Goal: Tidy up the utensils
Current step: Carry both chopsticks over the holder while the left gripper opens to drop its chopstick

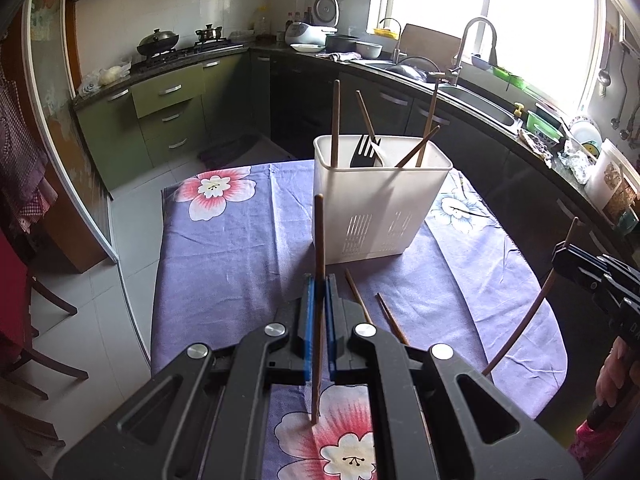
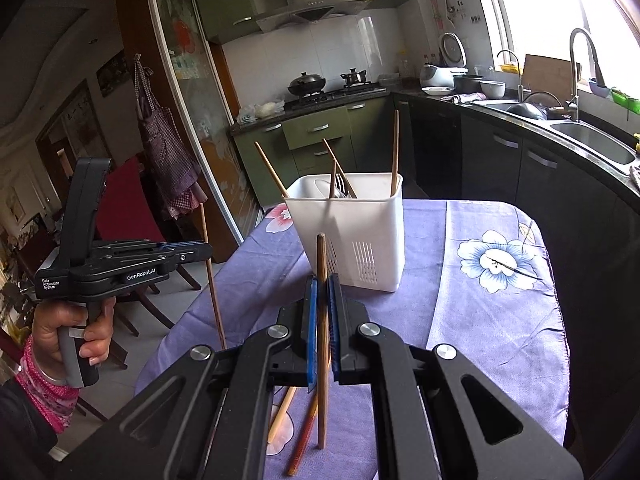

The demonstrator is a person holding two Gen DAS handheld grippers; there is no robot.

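Observation:
A white utensil holder [image 1: 380, 200] stands on the purple flowered tablecloth [image 1: 224, 256]; it holds several wooden chopsticks and a black fork [image 1: 366, 152]. It also shows in the right wrist view [image 2: 356, 228]. My left gripper [image 1: 319, 280] is shut on an upright brown chopstick [image 1: 319, 236], short of the holder. My right gripper [image 2: 322, 280] is shut on another upright chopstick [image 2: 321, 256]. Each gripper shows in the other's view: the right gripper [image 1: 560, 256] at the right, the left gripper [image 2: 206, 252] at the left. Two loose chopsticks [image 1: 384, 312] lie on the cloth below.
The table edge [image 2: 556, 312] drops off at the right. Wooden chairs [image 1: 36, 344] stand left of the table. Kitchen counters with a sink [image 2: 592, 140] and a stove [image 1: 172, 54] run behind.

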